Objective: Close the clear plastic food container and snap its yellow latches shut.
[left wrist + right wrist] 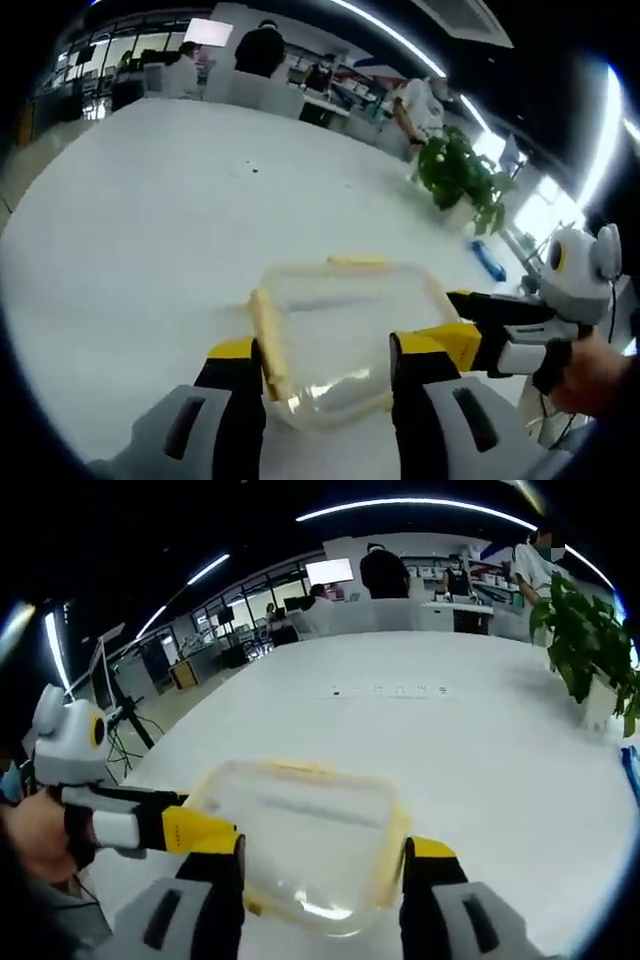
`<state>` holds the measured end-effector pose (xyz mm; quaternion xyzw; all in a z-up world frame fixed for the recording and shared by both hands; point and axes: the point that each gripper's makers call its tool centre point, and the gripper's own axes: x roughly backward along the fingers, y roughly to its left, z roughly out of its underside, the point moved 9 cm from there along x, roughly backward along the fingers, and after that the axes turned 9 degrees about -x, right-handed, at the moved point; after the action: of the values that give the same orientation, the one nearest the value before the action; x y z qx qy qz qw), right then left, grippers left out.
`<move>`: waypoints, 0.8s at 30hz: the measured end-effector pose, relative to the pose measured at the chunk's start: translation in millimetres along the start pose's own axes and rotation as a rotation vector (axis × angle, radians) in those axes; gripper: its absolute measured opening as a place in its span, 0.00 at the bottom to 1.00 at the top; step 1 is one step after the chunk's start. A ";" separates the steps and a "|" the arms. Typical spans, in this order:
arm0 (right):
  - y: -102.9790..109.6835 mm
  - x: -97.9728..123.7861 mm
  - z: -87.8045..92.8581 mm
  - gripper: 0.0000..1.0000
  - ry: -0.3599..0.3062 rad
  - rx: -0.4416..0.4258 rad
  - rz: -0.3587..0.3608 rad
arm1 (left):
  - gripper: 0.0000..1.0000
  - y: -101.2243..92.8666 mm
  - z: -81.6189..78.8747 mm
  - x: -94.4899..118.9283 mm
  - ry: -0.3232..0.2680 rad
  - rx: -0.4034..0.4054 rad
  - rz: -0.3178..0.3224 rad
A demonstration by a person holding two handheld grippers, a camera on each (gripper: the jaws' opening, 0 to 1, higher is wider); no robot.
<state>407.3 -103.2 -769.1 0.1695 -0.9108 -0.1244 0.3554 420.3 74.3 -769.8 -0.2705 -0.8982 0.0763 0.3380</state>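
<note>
the clear plastic food container [345,335] is sitting on the white counter [150,230], lid on, directly ahead of your left tongs [325,385]. those tongs are standing apart, one jaw at each side of the container's near end, and the yellow latch [268,340] on its left edge is lying just beside the left jaw (whether jaw and latch are touching cannot be told). your right tongs [470,325] are coming in from the right of the left gripper view, reaching the container's right side. in the right gripper view, your right tongs [325,880] are likewise standing apart, straddling the container [300,835], while the left tongs [205,832] are entering from the left with their yellow tip against the container's edge. a potted plant [462,175] and a blue object [490,260] are resting further off on the counter, and people are standing at desks beyond.
</note>
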 end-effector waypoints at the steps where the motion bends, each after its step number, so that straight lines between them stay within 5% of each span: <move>1: 1.7 -1.0 -0.8 0.62 0.002 -0.008 0.007 | 0.48 1.3 -0.6 1.4 0.000 0.010 0.001; 2: 2.1 -1.6 -1.1 0.61 0.003 -0.011 0.009 | 0.48 -0.7 0.8 0.6 -0.007 0.026 -0.001; 3: 5.5 -2.4 -0.5 0.58 0.034 -0.124 0.010 | 0.48 -2.6 1.2 2.7 -0.013 0.021 -0.015; 4: -1.0 -1.8 -1.2 0.57 0.038 -0.008 0.015 | 0.48 -2.5 3.0 2.2 -0.013 0.035 -0.016; 24: 0.9 -1.6 -1.0 0.58 -0.013 -0.050 0.023 | 0.49 -0.9 5.8 -2.0 -0.016 0.014 -0.014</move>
<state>408.9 -101.9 -769.0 0.1495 -0.9116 -0.1442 0.3549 417.5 72.7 -775.0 -0.2613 -0.9021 0.0826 0.3332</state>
